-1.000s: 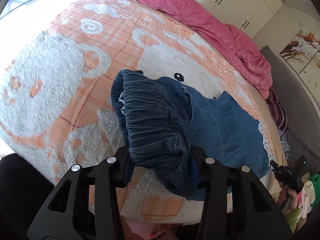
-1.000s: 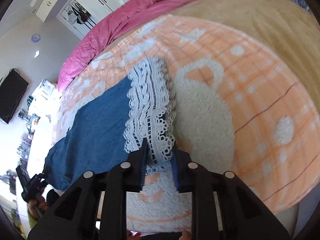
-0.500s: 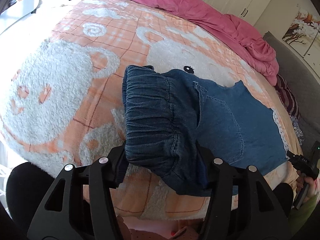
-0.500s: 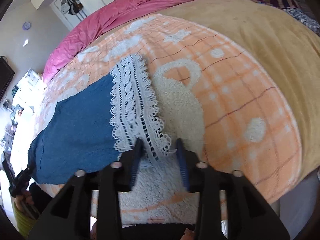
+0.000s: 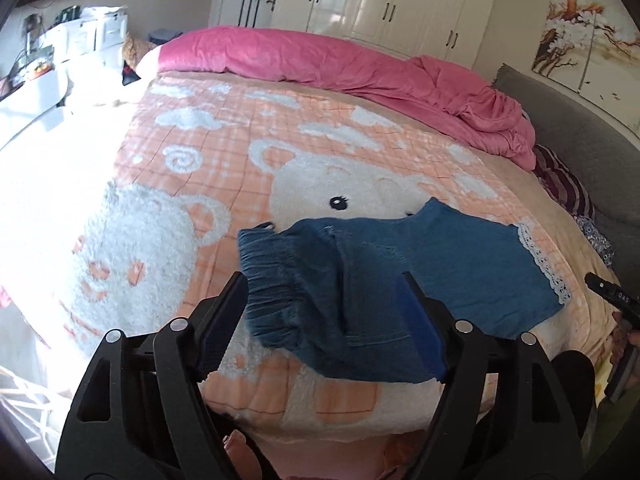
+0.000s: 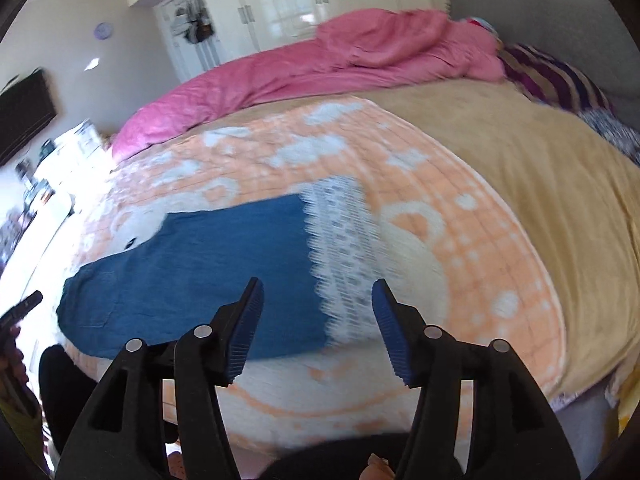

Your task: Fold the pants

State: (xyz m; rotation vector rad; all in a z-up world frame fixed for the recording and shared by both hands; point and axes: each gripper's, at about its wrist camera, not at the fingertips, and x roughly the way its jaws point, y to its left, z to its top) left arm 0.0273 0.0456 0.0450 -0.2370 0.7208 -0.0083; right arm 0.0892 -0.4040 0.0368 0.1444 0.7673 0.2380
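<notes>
Just let go: left gripper (image 5: 320, 322) and right gripper (image 6: 318, 330) fingers spreading, lifted clear, pinching nothing. Denim pants (image 5: 420, 280) lying flat on the bed (image 5: 200, 160), waistband and lace hem (image 6: 344, 256) released; probably ready for regrasping and folding

Pants: we see the denim pants (image 5: 400, 280) lying flat on the bear blanket (image 5: 180, 184) (lace hem far right).
Left gripper (image 5: 328, 320): jaws opening, waistband between, unpressed.
</notes>
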